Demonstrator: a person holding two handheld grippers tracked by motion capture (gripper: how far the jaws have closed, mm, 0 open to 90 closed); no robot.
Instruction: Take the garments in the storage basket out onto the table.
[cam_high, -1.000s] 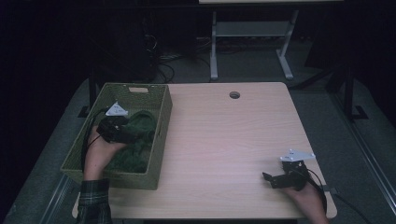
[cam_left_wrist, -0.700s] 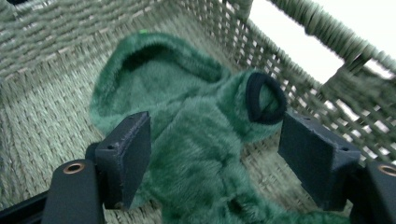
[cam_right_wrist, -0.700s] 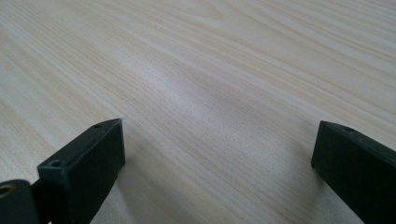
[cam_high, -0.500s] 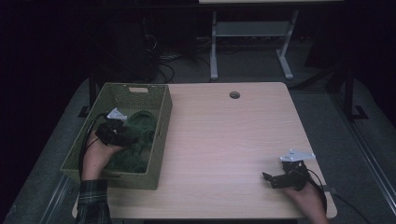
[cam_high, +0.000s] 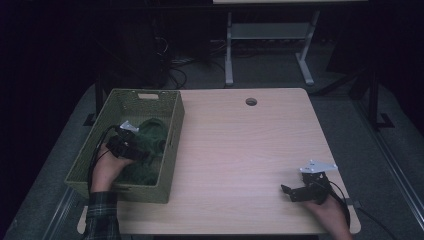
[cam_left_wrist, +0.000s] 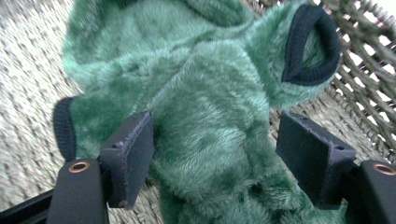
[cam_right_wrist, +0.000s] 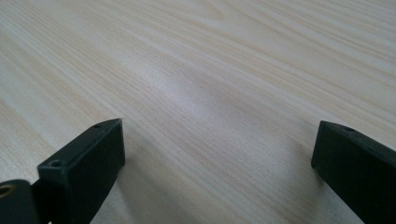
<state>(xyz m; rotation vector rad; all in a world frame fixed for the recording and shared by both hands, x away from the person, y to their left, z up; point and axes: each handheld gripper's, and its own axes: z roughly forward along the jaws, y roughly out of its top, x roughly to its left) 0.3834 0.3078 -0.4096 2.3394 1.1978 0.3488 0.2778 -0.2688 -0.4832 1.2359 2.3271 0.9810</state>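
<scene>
A fuzzy green garment (cam_high: 152, 131) with dark ribbed cuffs lies in a woven green basket (cam_high: 131, 96) at the table's left. My left gripper (cam_high: 143, 151) reaches down into the basket. In the left gripper view the garment (cam_left_wrist: 205, 70) bulges up between the jaws of this gripper (cam_left_wrist: 215, 135). The left pad (cam_left_wrist: 133, 158) brushes the fleece and the right pad (cam_left_wrist: 310, 158) stands clear of it. These jaws have just been opening a little, with the garment between them. My right gripper (cam_high: 288, 192) rests open on bare wood (cam_right_wrist: 210, 84) at the front right.
The basket's wicker wall (cam_left_wrist: 369, 79) rises close beside the garment. The light wooden table (cam_high: 240, 145) has a round cable hole (cam_high: 251, 101) near its far edge. Dark floor, cables and a white desk frame (cam_high: 265, 35) lie beyond.
My left hand has sunk lower into the basket and come nearer the front, onto the green garment. The right hand has stayed in place.
</scene>
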